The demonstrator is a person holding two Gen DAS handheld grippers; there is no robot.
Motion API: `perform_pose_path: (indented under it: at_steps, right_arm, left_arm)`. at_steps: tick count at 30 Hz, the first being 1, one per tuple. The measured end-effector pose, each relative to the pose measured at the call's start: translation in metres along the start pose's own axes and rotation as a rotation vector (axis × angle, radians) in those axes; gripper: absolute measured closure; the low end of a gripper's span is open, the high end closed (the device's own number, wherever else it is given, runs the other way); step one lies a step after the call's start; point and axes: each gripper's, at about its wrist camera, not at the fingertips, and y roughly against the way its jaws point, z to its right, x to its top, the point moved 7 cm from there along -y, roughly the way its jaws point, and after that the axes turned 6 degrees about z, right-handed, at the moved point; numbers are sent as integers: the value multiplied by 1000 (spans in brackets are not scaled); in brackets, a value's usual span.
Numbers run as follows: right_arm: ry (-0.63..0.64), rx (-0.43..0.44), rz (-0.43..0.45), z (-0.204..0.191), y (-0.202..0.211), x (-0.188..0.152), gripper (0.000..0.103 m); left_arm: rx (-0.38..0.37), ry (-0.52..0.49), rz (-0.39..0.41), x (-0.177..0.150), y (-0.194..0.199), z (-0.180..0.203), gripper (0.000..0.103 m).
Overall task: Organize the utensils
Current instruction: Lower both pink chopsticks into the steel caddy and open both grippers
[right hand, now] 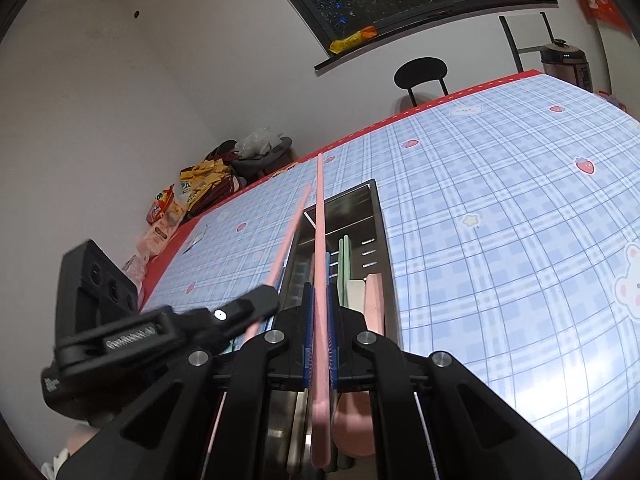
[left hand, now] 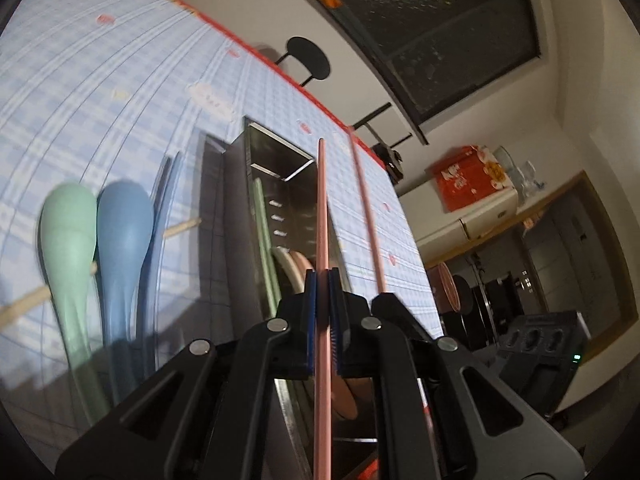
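Utensils partly sorted. Metal holder sits mid-frame on the table in the left wrist view, and already has things in it: a green chopstick along its inner wall, a pale spoon end and a pink spoon low down near the tool tips. Right wrist view shows the same holder with green sticks, a white piece and a pink piece standing in it.

In hand now: left tool pressed together on a pink chopstick, which runs up the middle of the frame over the holder's right edge. Right tool likewise pinching a second pink chopstick, pointing up-frame over the holder's left side. Each view also catches the other stick: upper centre-right in the left view, centre-left in the right view, with the left tool's body at lower left there.

Left to do, as I judge it: both pink sticks are still above the holder, not dropped in. Outside the holder, at left of the left wrist view, lie a green spoon and a blue spoon side by side on the table, with a wooden chopstick crossing under them. Those three look unsorted. Roughly halfway, I'd guess.
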Motion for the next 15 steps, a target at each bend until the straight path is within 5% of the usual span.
perform_pose_path:
  at_steps: [15]
  right_arm:
    - [-1,-10,-6,2,-1,-2,96]
  left_arm:
    - [32,60,48,-17,-1,-6,94]
